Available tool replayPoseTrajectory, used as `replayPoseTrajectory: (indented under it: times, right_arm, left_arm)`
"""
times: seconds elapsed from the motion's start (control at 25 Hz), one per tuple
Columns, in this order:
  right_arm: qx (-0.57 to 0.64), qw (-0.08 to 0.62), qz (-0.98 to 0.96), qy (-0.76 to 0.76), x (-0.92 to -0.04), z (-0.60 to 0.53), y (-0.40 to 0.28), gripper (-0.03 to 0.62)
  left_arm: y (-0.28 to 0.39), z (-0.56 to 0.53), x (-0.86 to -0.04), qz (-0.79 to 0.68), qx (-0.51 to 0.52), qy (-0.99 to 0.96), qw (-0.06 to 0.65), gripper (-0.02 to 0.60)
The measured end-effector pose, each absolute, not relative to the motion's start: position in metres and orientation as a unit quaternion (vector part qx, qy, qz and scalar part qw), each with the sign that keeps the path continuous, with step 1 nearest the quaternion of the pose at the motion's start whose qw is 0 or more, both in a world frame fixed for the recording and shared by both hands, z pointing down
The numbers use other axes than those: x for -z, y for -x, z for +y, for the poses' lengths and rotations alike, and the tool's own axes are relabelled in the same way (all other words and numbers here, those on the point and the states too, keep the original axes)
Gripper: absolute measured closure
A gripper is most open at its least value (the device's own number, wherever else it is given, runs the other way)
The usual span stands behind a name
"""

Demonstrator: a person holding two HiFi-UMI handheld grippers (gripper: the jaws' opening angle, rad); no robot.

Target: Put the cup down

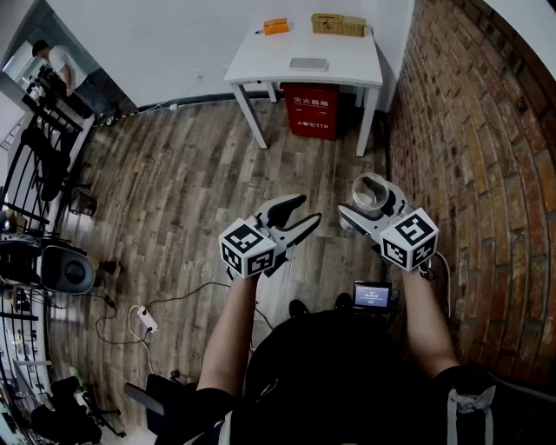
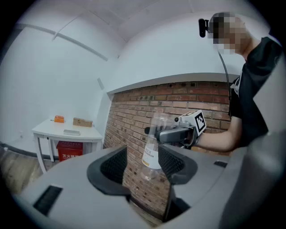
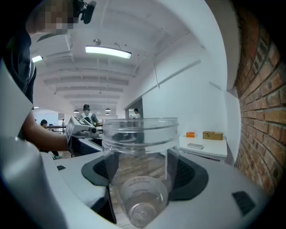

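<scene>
The right gripper (image 3: 142, 176) pinches a see-through cup (image 3: 139, 152) between its two jaws, and the cup's open mouth faces up. The cup is up in the air over the wood floor (image 1: 182, 182), close to the brick wall (image 1: 473, 165). The left gripper (image 2: 143, 166) is near it, with its jaws spread wide and nothing in them. Well apart from both stands a white bench (image 1: 269, 57). On it lie an orange thing (image 1: 276, 26), a small wooden box (image 1: 339, 23) and a flat grey thing (image 1: 308, 63). A red box (image 1: 310, 109) sits under the bench.
</scene>
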State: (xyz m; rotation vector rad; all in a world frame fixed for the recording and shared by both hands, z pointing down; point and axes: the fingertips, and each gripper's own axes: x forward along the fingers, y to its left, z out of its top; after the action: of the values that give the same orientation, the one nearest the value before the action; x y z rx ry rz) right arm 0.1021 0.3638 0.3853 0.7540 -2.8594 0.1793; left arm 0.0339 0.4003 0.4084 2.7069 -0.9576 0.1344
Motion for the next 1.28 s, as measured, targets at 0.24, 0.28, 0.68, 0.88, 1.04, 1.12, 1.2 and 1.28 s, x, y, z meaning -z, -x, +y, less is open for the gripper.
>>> replayPoseTrajectory:
  times: [0.24,0.28,0.68,0.88,1.04,1.12,1.2,1.28]
  right_arm:
    - [-0.062,0.091,-0.961,-0.255,-0.387,0.366,-0.101,0.241]
    - [-0.062,0.090,-0.961,-0.255,-0.387,0.366,-0.101,0.241]
    - [-0.075,0.078,-0.960,-0.258,-0.386,0.365,-0.100,0.240]
    - [-0.080,0.079,-0.960,-0.258,-0.388,0.365,-0.099,0.240]
    - [-0.080,0.073,-0.960,-0.259,-0.386,0.362,-0.102,0.240]
    - [-0.080,0.070,-0.960,-0.259,-0.385,0.361,-0.101,0.240]
    - [-0.080,0.074,-0.960,-0.258,-0.386,0.362,-0.099,0.240]
    - [-0.080,0.078,-0.960,-0.258,-0.388,0.362,-0.096,0.240]
  left_arm:
    - [-0.030,0.402,-0.409,-0.333,-0.041,-0.932,0.136,0.362]
    - [-0.030,0.402,-0.409,-0.333,-0.041,-0.932,0.136,0.362]
    - [-0.026,0.401,-0.408,-0.332,-0.037,-0.933,0.136,0.369]
    - [-0.026,0.402,-0.406,-0.328,-0.027,-0.934,0.136,0.372]
    - [-0.028,0.399,-0.408,-0.328,-0.029,-0.934,0.137,0.373]
    - [-0.027,0.398,-0.408,-0.329,-0.028,-0.934,0.138,0.373]
    - [-0.025,0.399,-0.409,-0.330,-0.026,-0.933,0.139,0.373]
    - [-0.021,0.400,-0.409,-0.331,-0.023,-0.933,0.140,0.373]
